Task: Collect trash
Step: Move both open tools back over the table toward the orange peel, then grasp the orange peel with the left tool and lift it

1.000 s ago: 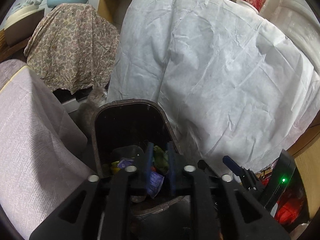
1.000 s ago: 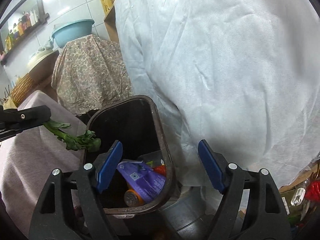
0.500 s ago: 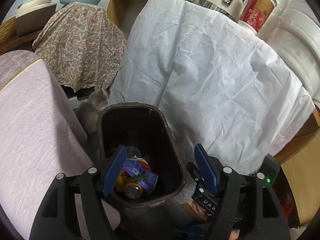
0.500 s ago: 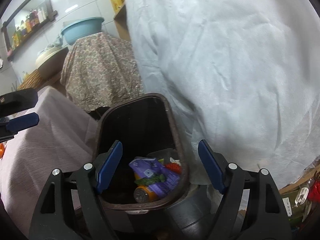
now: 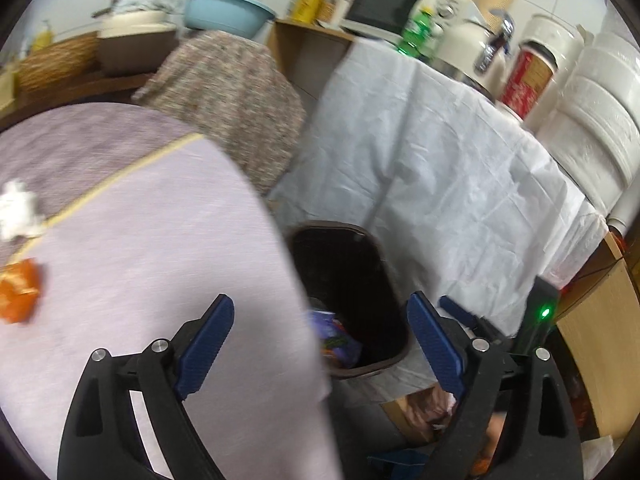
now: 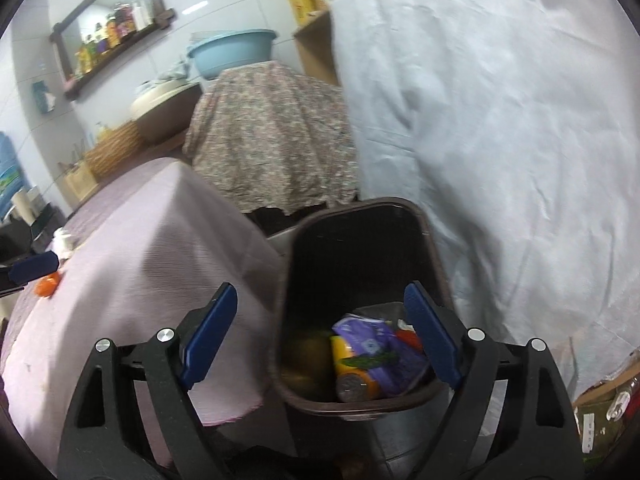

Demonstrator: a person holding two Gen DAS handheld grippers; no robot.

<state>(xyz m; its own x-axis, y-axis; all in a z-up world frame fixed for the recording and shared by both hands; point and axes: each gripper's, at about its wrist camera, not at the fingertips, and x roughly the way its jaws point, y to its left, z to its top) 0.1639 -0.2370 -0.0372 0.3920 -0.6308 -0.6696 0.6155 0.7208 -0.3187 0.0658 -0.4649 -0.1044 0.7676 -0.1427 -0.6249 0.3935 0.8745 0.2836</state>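
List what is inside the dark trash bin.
In the trash bin: a purple wrapper, an orange-yellow can, a green scrap and something red. Whatever lies beneath them is covered.

We are in a lived-in home kitchen: a white microwave oven (image 5: 382, 10) sits on a wooden cabinet, a cream electric kettle (image 5: 472, 46) stands by a green plastic bottle (image 5: 416, 36), a wall shelf of sauce bottles (image 6: 112, 32) hangs on white tiles, and a light blue plastic basin (image 6: 232, 56) rests on floral cloth.
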